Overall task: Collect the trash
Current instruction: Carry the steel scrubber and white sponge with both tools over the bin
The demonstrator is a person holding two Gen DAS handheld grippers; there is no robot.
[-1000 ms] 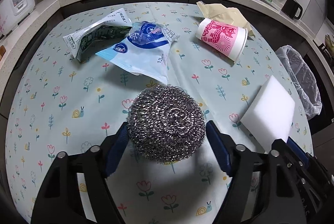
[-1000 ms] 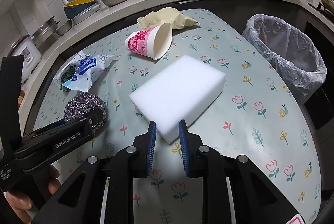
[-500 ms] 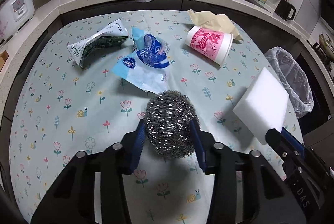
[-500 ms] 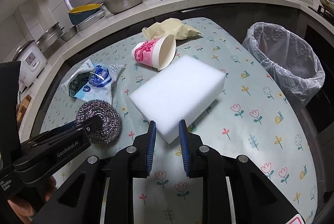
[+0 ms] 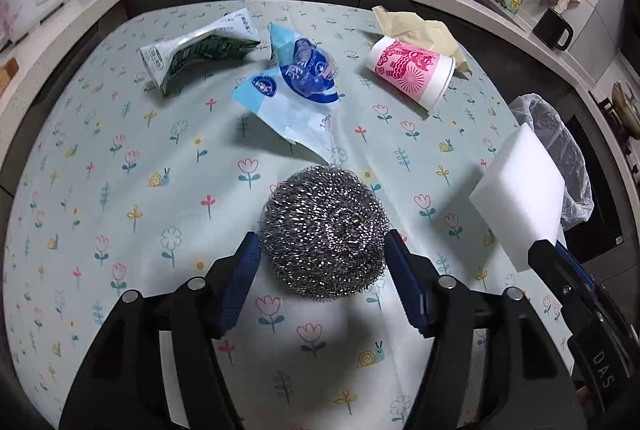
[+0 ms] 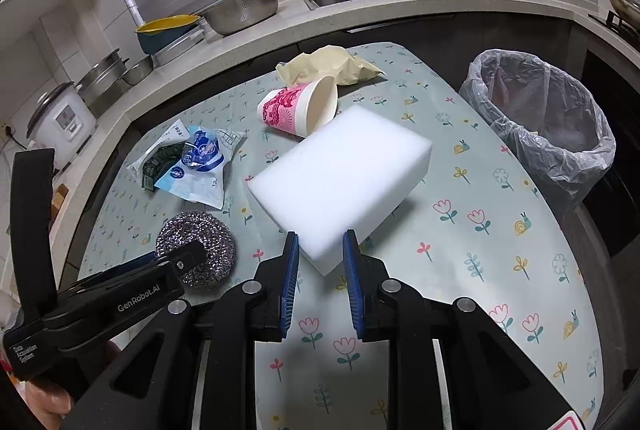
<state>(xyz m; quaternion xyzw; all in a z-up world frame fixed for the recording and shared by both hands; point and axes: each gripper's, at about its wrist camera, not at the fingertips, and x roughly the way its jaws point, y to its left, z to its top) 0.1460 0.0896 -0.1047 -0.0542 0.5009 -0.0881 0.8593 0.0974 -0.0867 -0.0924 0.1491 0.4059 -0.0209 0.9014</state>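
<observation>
Our right gripper (image 6: 320, 262) clamps the white sponge (image 6: 340, 181) by its near corner, clear of the table. Our left gripper (image 5: 322, 270) has just been opening around the steel scourer (image 5: 324, 234), pads barely touching. Carry the sponge toward two o'clock, over the lined bin (image 6: 540, 121), keeping it level.

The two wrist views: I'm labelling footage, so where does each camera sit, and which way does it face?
Left wrist: on the left claw, looking down past the steel scourer; only its fingers show.
Right wrist: on the right claw, gripping the white sponge; left claw, fingertips at lower left.
Shared: scourer, sponge, pink cup, bin.
</observation>
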